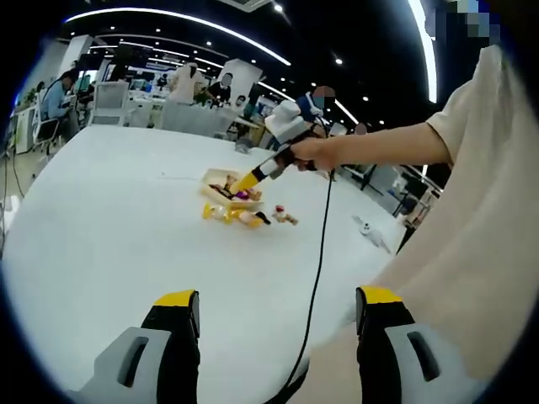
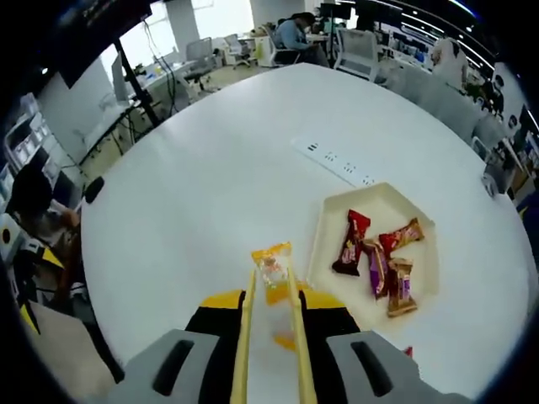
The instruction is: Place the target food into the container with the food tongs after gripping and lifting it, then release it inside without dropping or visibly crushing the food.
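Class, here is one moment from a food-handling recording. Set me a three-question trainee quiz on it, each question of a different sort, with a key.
1. True or false: the orange snack packet between the tips of the tongs already lies inside the cream tray.
2. Multiple choice: the wrapped snacks in the tray number A) none B) four C) ten.
3. Fill in: in the left gripper view, the left gripper has its jaws ____ with nothing between them.

Key: 1 false, it is beside the tray over the white table; 2 B; 3 open.
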The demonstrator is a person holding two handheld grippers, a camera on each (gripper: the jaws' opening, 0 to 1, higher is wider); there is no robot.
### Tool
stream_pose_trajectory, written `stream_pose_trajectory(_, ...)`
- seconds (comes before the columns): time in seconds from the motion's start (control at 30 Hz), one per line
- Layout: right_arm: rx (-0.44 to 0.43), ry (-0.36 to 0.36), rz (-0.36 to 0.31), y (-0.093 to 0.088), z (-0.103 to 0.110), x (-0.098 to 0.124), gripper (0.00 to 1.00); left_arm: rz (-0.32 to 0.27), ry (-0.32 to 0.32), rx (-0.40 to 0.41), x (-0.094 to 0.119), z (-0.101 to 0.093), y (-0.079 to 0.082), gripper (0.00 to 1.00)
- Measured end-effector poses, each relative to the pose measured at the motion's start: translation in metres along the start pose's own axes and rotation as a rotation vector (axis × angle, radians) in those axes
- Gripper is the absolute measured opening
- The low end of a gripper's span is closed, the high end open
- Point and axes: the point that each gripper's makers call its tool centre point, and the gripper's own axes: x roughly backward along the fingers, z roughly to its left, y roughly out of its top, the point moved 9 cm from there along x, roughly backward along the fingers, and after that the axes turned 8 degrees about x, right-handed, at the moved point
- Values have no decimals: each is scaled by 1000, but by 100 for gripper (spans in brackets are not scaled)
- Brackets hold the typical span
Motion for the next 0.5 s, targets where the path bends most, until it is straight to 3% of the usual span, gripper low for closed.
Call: stream_pose_trajectory(0.5, 147, 38, 107, 10, 0, -39, 25, 21, 30, 45, 3, 8, -5, 76)
